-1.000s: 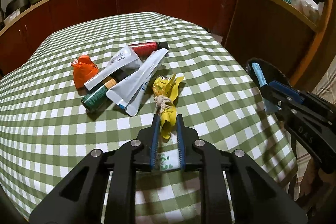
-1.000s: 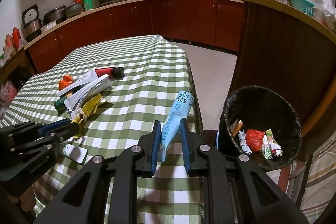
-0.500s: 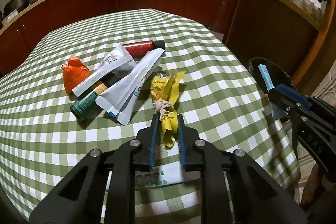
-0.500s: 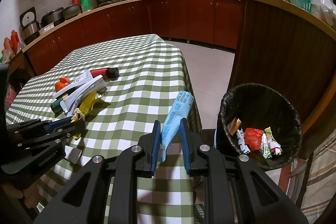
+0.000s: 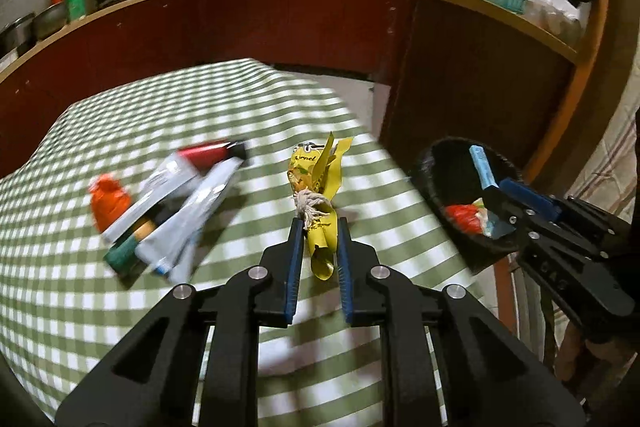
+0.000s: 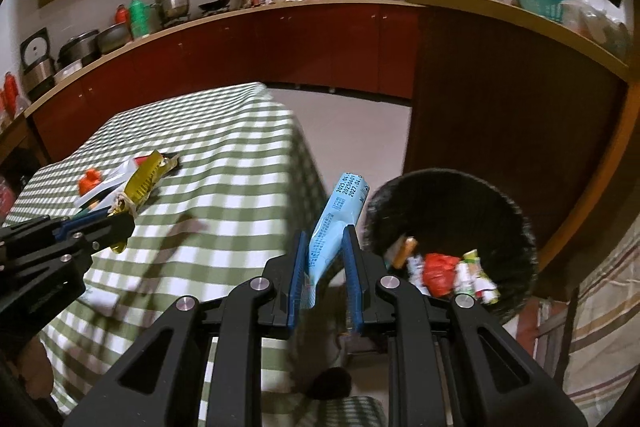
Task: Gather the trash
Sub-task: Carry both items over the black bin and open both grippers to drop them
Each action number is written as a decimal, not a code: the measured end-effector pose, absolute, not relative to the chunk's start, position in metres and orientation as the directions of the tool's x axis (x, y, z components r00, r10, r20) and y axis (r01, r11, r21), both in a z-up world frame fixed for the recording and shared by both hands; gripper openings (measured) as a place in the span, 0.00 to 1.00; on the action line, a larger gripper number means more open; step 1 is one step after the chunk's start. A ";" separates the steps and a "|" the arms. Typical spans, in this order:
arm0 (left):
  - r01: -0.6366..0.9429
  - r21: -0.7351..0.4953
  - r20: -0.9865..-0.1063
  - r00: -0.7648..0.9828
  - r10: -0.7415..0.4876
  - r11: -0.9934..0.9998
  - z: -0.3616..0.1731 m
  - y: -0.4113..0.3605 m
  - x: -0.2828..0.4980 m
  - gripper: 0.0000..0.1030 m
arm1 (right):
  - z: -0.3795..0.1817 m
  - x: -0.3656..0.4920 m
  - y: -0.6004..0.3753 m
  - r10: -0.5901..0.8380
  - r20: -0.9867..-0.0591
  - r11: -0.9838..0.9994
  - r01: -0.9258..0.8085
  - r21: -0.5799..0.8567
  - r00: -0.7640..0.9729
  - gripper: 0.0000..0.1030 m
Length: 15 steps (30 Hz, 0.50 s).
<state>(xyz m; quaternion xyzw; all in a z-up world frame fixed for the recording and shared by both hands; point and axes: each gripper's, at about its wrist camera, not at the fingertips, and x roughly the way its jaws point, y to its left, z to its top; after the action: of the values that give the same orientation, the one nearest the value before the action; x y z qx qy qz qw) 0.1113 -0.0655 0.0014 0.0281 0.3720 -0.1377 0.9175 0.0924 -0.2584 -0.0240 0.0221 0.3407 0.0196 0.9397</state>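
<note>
Green-checked tablecloth carries leftover tubes. Left gripper pinches a crumpled yellow wrapper above it; right gripper clamps a light-blue plastic packet beside the black-lined bin. Judged step: carrying. Next: release over bin.

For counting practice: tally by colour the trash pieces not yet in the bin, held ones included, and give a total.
Yellow: 1, yellow wrapper in left gripper
Blue: 1, blue packet in right gripper
Orange: 1, orange bag
Red: 1, red tube
White: 2, white tubes
Green: 1, green tube
Total: 7 (the pile is blurred)
</note>
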 end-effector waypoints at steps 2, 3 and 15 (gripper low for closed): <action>0.300 -0.052 -0.684 0.685 -0.253 0.952 0.003 -0.082 0.114 0.16 | -0.022 0.093 -0.272 0.026 -0.634 0.999 0.004 0.045 0.773 0.19; 0.312 -0.053 -0.683 0.681 -0.262 0.949 0.003 -0.090 0.116 0.16 | -0.021 0.094 -0.279 0.011 -0.631 0.999 0.017 0.039 0.775 0.19; 0.445 -0.022 -0.690 0.641 -0.336 0.895 -0.011 -0.200 0.141 0.16 | -0.034 0.106 -0.350 -0.101 -0.635 0.989 0.147 0.021 0.766 0.19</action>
<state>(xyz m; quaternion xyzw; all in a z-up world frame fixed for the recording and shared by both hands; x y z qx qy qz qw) 0.1411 -0.1995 -0.0105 0.0749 0.3640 -0.2165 0.9028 0.1056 -0.3499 -0.0337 0.0345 0.3358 -0.0659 0.9390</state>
